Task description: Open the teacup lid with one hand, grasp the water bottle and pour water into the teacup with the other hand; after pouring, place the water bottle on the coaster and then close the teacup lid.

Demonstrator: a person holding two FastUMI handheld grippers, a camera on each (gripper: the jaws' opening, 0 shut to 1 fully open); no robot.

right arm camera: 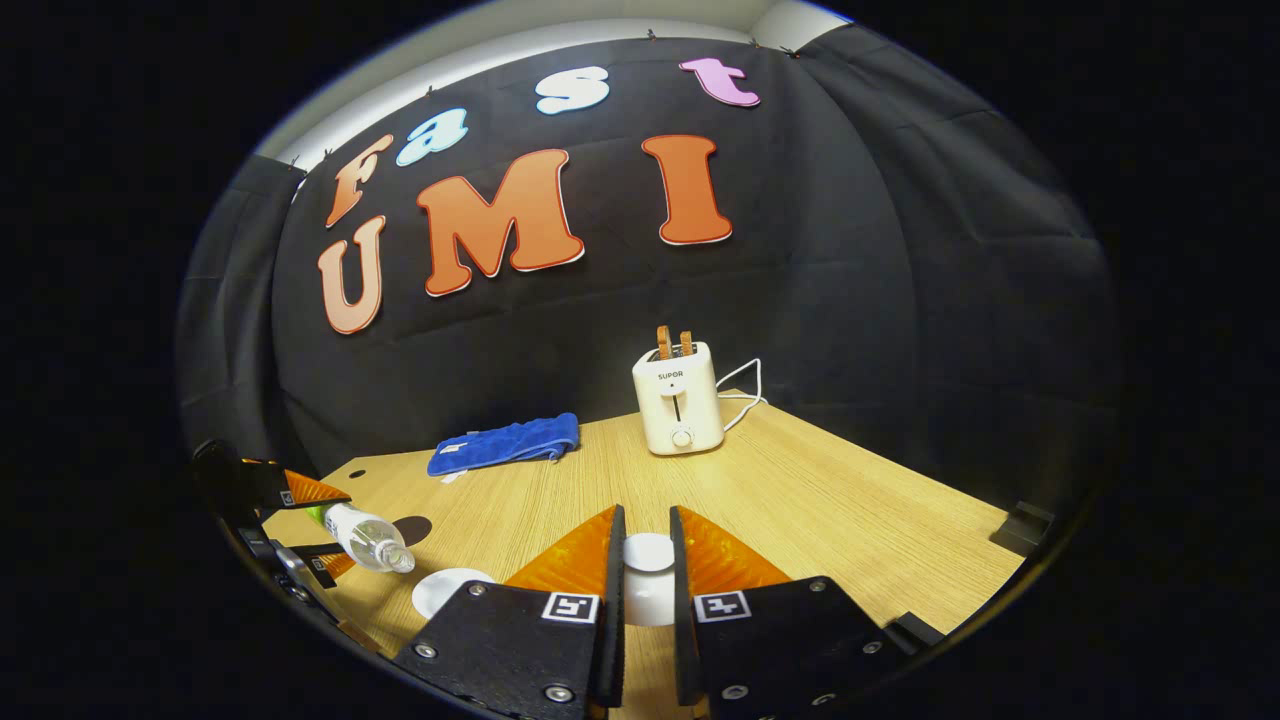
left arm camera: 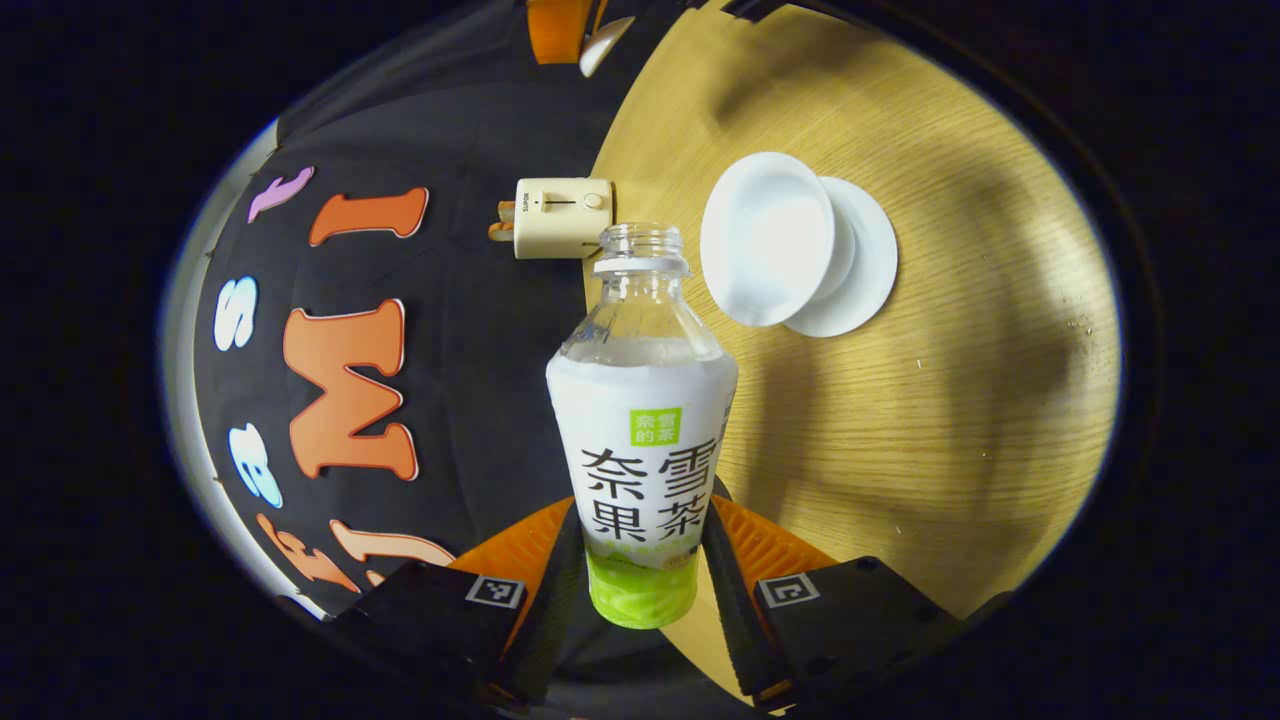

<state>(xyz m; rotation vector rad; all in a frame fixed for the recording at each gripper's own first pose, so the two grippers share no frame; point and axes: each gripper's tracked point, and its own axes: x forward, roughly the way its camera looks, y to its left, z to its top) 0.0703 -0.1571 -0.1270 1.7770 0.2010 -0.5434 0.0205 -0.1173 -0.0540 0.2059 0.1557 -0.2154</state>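
The left gripper (left arm camera: 640, 560) held the water bottle (left arm camera: 640, 440), its jaws clamped on the lower labelled part of the body from both sides. The bottle was uncapped and tipped toward horizontal above the bench (left arm camera: 950, 400), its open mouth near the rim of the white teacup (left arm camera: 768, 238). The teacup stood open on a white saucer (left arm camera: 865, 265).

In the right gripper view, the right gripper (right arm camera: 647, 560) held the white teacup lid (right arm camera: 648, 555), with the jaws drawn close on either side of it. To its left, the left gripper (right arm camera: 300, 520) held the tilted bottle (right arm camera: 368, 540) over the teacup (right arm camera: 450, 590). A round dark coaster (right arm camera: 412, 528) lay on the bench just behind the bottle. A blue cloth (right arm camera: 505, 443) and a cream toaster (right arm camera: 678, 398) stood farther back.
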